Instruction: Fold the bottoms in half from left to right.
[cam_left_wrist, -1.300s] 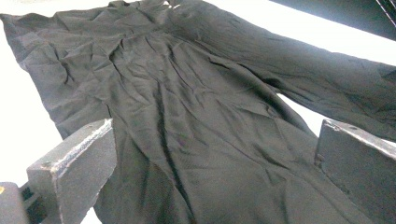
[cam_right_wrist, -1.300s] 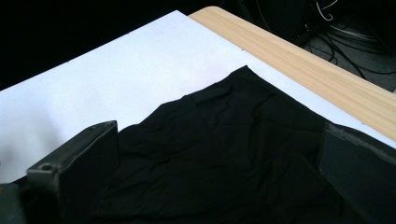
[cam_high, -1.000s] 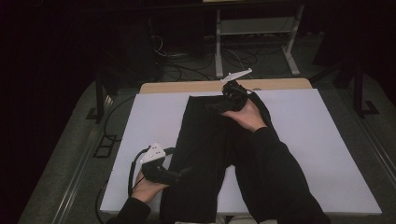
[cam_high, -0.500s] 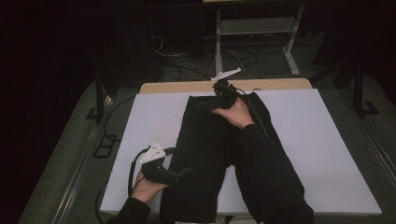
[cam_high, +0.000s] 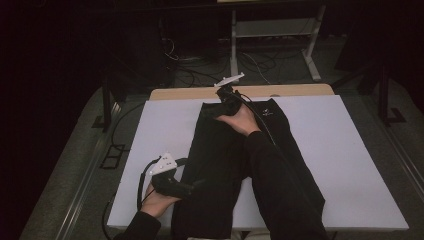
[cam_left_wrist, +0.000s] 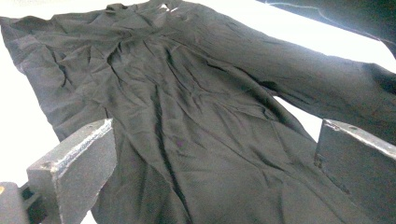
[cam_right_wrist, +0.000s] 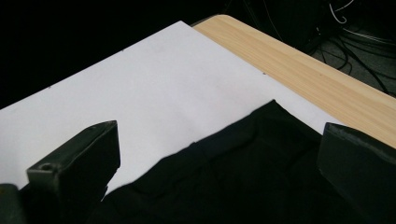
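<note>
A black garment (cam_high: 220, 165) lies lengthwise on the white sheet (cam_high: 340, 150) that covers the table. My left gripper (cam_high: 197, 184) rests at the garment's near left edge. Its jaws stand wide apart over the wrinkled cloth (cam_left_wrist: 196, 121), so it is open and holds nothing. My right gripper (cam_high: 214, 111) is at the garment's far left corner. It is open too, with the cloth's corner (cam_right_wrist: 243, 177) lying between and below the jaws. The person's dark right sleeve (cam_high: 280, 175) lies across the garment.
A strip of the wooden tabletop (cam_high: 300, 90) shows beyond the sheet's far edge. Behind the table, cables (cam_high: 250, 62) lie on the floor by a pale metal frame (cam_high: 270, 30). Bare white sheet lies on both sides of the garment.
My right gripper has moved left along the garment's far edge towards its left corner. The left gripper has stayed where it was.
</note>
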